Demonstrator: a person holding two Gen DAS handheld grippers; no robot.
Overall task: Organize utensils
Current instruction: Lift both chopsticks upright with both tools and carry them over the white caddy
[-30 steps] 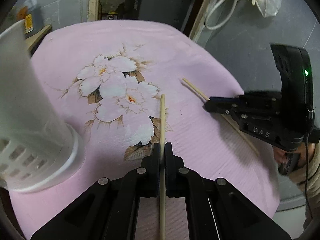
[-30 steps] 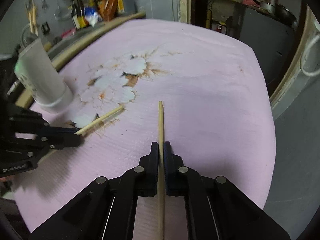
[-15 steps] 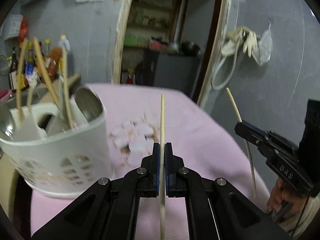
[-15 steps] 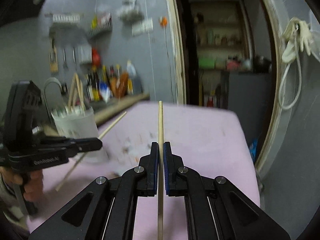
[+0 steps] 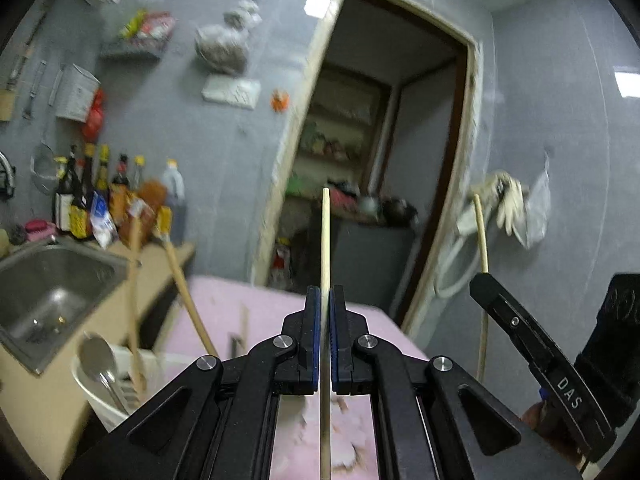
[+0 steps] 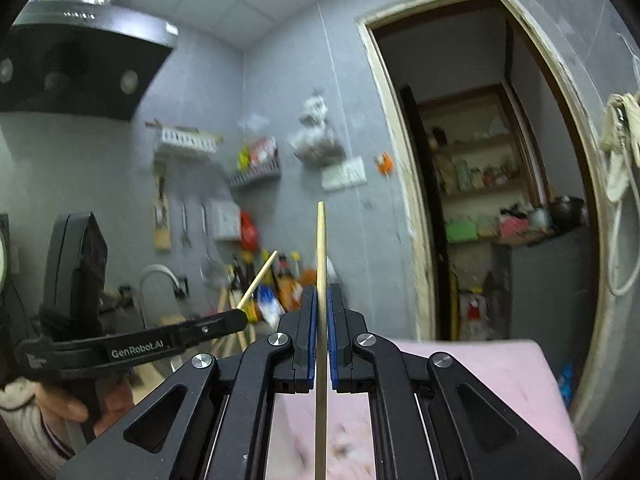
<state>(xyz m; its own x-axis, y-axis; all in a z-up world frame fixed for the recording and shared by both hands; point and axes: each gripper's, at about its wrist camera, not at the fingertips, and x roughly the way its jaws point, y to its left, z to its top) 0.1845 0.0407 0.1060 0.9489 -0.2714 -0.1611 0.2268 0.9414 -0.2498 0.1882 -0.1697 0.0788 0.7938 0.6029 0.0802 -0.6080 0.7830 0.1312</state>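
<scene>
Below left tongs (image 5: 324,300), utensil holder (image 5: 120,392) beside sink (image 5: 52,280)

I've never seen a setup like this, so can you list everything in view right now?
Chopsticks: two, pale wood, one clamped in each gripper.
Holder: one, white, low left; spoon and wooden utensils stand in it.
Cloth: one, pink, over the table.
Sink: one, steel, left.
Bottles: several, dark, behind the sink.
Doorway: one, centre, shelves beyond.
Hood: one, black, upper left.
Left gripper: black, shut.
Right gripper: black, shut.
Hand: holds the left gripper.
</scene>
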